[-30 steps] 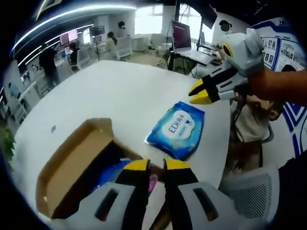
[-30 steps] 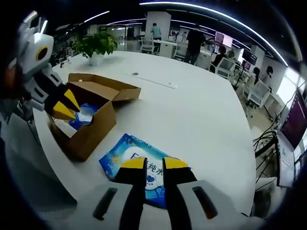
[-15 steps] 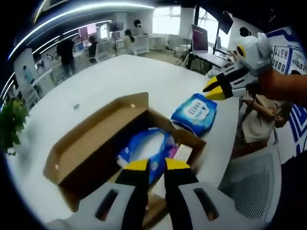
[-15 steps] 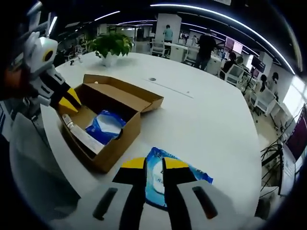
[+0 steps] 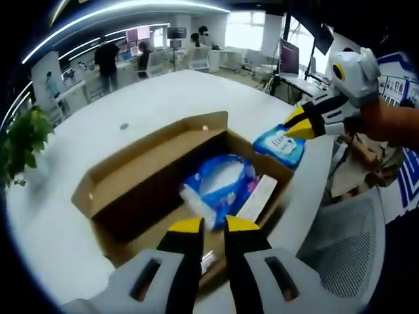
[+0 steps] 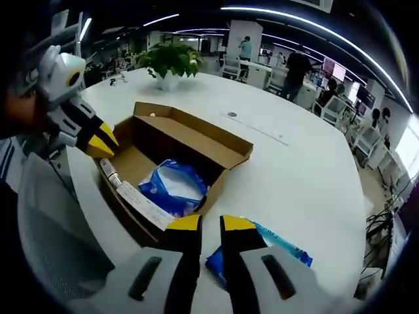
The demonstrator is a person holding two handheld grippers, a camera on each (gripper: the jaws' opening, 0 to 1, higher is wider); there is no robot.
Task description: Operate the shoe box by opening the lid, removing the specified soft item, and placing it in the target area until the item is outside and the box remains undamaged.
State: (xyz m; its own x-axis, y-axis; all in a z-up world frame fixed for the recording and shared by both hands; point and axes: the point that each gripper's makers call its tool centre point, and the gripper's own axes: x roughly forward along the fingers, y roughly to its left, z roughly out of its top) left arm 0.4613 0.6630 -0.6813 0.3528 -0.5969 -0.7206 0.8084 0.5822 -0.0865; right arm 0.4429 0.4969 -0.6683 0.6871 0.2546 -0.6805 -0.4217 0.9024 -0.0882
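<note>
An open cardboard shoe box sits on the white table, its lid folded back. Inside lie a blue soft pack and a long white item. A blue wet-wipe pack rests on the table outside the box. My left gripper hovers over the box's near edge, jaws nearly together and empty. My right gripper hangs above the wipe pack, jaws close together with nothing between them.
A potted plant stands on the table beyond the box. A grey mesh chair sits at the table's edge. People and desks fill the office behind. A small round socket marks the tabletop.
Both views have swung toward the box, which now sits more centred and closer. The wipe pack stays on the table; the box contents have not moved.
</note>
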